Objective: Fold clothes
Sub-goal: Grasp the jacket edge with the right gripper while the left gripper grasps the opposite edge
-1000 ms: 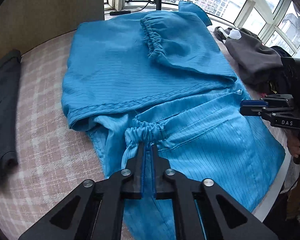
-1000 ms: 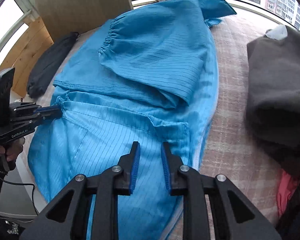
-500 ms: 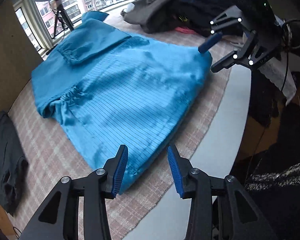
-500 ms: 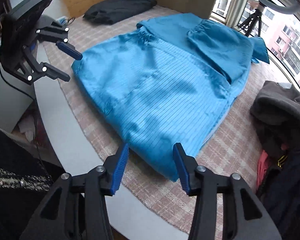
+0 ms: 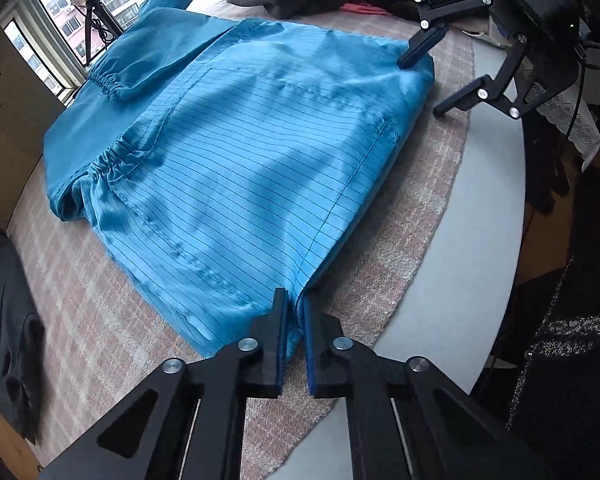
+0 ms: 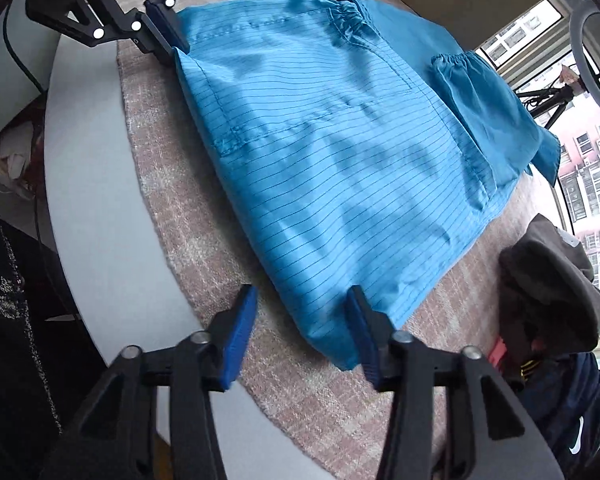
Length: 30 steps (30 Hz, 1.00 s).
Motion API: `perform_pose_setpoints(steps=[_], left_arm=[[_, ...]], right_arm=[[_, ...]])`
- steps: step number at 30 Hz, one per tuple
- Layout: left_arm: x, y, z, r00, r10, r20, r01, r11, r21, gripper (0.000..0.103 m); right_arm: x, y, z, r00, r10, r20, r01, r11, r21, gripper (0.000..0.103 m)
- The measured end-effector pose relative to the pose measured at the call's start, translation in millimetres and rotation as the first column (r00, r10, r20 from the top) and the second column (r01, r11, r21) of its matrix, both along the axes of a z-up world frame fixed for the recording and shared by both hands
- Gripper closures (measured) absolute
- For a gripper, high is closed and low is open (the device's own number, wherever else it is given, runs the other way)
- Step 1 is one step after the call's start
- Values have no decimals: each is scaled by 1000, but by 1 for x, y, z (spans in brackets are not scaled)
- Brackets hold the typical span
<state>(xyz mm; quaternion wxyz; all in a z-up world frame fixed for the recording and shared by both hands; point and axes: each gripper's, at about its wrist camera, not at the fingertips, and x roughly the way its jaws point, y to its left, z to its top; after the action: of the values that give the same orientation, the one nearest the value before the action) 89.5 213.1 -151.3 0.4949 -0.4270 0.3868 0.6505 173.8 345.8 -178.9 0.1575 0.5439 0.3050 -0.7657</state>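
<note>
1. The blue garment [image 5: 240, 168] lies flat on a pinkish checked cloth [image 5: 384, 240] that covers most of a round grey table [image 5: 472, 264]. Both sleeves are folded in over its body, with the elastic cuffs [image 5: 108, 84] on top.
2. The garment's near hem stops short of the cloth's edge. Beyond that edge runs a bare curved strip of table rim.
3. To the right, a heap of grey and dark clothes [image 6: 552, 280] sits near the garment's right side, with a narrow band of cloth between them. At the far left a dark folded garment [image 5: 8, 320] lies well apart from the blue one.
4. The left gripper [image 5: 294, 320] reaches in low from the near edge; its fingers are pressed together on the near left corner of the hem, with blue fabric pinched between the pads.
5. The right gripper [image 6: 302, 324] hovers at the near right corner with its fingers spread wide. One blue pad [image 6: 360, 320] touches the corner's edge; the other is over bare cloth.
</note>
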Motion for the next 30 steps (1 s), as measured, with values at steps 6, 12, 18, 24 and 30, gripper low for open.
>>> perform_pose_setpoints(steps=[6,12,18,24,30], left_arm=[[-12,-4,49,999,33,-9,-33,996,77,102],[-55,0,130,989,89,-121,-63,977,202,102],[-140,37,179,971,172,-164,-124,955,268,102],[-228,78,154,960,258,-110,-226,943,244,102],[-295,114,117,958,282,-61,-266,945,188,102]], right_arm=[[-19,9,34,998,-21,57,23,999,-39,99],[-66,32,127,999,12,-34,-15,997,-70,99],[-165,73,192,992,-31,-125,21,996,-85,100],[-256,112,172,991,-68,-118,54,991,-124,100],[-327,140,134,991,-102,-90,89,986,-141,100]])
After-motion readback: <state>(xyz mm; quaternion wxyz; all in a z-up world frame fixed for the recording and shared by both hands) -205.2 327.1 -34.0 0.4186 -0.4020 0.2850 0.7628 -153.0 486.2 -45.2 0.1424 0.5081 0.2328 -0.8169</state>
